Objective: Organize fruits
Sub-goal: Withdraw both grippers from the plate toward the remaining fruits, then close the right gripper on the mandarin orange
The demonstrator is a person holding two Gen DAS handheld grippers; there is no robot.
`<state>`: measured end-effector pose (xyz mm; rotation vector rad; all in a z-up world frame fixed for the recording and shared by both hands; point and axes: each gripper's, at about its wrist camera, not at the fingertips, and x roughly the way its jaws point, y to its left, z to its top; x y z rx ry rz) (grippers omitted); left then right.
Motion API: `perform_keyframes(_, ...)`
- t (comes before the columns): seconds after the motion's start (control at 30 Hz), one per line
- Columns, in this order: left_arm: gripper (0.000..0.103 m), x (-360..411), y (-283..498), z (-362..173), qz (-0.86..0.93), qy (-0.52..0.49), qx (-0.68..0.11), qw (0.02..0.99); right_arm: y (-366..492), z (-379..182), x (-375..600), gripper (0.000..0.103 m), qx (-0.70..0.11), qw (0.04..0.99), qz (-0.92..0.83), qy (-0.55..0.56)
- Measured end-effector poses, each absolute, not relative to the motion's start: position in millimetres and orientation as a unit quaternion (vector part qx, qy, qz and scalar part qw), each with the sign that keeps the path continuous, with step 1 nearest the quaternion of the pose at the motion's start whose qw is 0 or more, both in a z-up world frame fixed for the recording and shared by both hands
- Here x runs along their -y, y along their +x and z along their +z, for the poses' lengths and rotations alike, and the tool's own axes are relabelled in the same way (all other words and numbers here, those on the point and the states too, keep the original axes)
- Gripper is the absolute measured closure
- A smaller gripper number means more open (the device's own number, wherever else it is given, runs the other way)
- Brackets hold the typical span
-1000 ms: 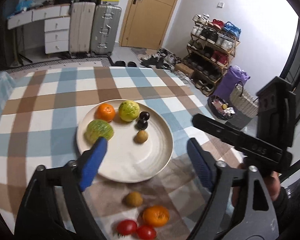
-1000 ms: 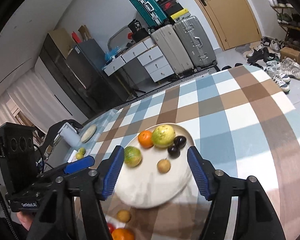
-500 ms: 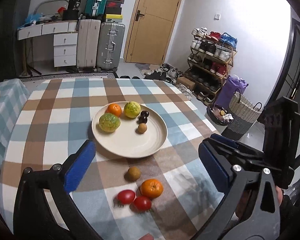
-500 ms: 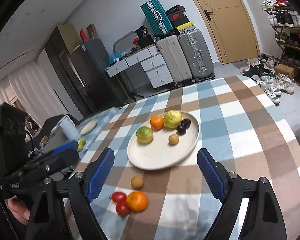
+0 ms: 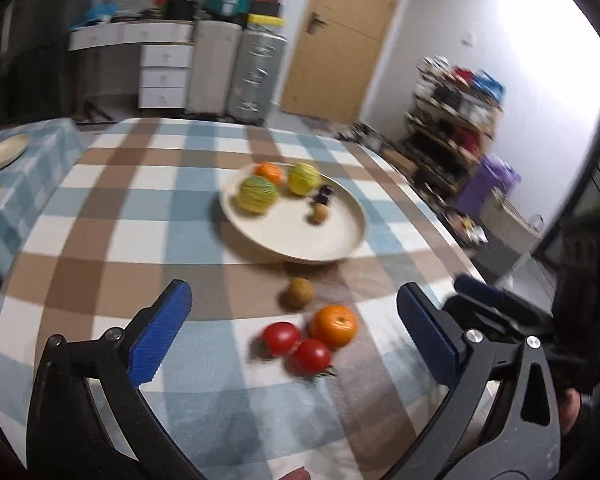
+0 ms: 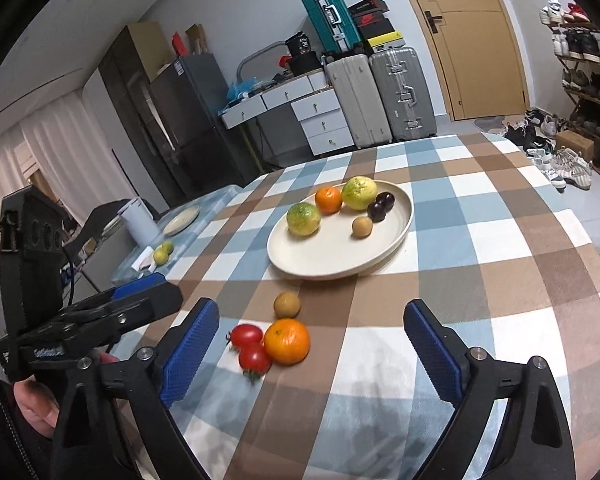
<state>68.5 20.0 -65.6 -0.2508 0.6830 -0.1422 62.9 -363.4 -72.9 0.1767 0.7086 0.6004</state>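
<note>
A cream plate (image 6: 332, 256) on the checked tablecloth holds an orange, two yellow-green fruits, dark plums and a small brown fruit; it also shows in the left wrist view (image 5: 300, 236). In front of it on the cloth lie a brown kiwi (image 6: 287, 305), an orange (image 6: 287, 341) and two red tomatoes (image 6: 252, 346). My right gripper (image 6: 312, 354) is open and empty, above the cloth just behind the loose fruits. My left gripper (image 5: 296, 338) is open and empty, held near them from the left; it also shows in the right wrist view (image 6: 140, 296).
The table edge (image 6: 596, 264) curves away on the right. A side table (image 6: 172, 232) at the left carries a small plate, a white jug and yellow-green fruit. Suitcases (image 6: 380, 100), drawers, a door and a shoe rack (image 6: 584, 60) stand behind.
Both grippers have pulled back from the plate toward the near edge, so the loose fruits now lie between the open fingers. Nothing was taken hold of.
</note>
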Motion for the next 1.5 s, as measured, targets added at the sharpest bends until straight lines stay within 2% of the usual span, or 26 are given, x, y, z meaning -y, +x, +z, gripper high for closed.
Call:
perform_keyframes(0.27, 0.001, -52.3, 63.9, -86.0, -0.026, -0.154, -0.332, 0.93, 55.2, -89.1, 351.6, 0.0, -0.345, 0.879, 0.321, 0.068)
perform_keyframes(0.67, 0.001, -86.8, 70.3, -111.5, 0.008, -0.196, -0.336, 0.921, 59.1, -115.1, 317.8, 0.0, -0.38, 0.862, 0.333, 0.043)
perform_keyframes(0.93, 0.001, -87.5, 77.2, -125.5, -0.007, -0.195, -0.348, 0.917, 92.2, -126.3, 312.3, 0.002, -0.422, 0.842, 0.325, 0.086)
perform_keyframes(1.0, 0.001, -88.0, 77.0, -125.8, -0.006, -0.198, -0.35, 0.916, 98.6, -128.7, 312.5, 0.014, -0.425, 0.837, 0.33, 0.1)
perform_keyframes(1.13, 0.001, -90.8, 76.8, -121.5, -0.007, -0.205, -0.34, 0.918, 107.9, -132.9, 310.6, 0.029, -0.438, 0.83, 0.327, 0.107)
perform_keyframes(1.2, 0.001, -90.9, 77.1, -117.5, -0.007, -0.203, -0.332, 0.921, 109.7, -133.7, 309.2, 0.046, -0.439, 0.828, 0.332, 0.105)
perform_keyframes(1.27, 0.001, -90.3, 78.6, -115.1, -0.009, -0.2, -0.331, 0.922, 110.3, -134.5, 307.1, 0.049, -0.442, 0.825, 0.337, 0.1)
perform_keyframes(1.4, 0.001, -87.8, 83.4, -114.0, -0.014, -0.196, -0.335, 0.921, 109.6, -136.7, 303.9, 0.062, -0.444, 0.829, 0.33, 0.084)
perform_keyframes(1.5, 0.001, -86.6, 88.4, -115.3, -0.015, -0.194, -0.343, 0.919, 111.2, -138.4, 306.5, 0.064, -0.445, 0.827, 0.331, 0.091)
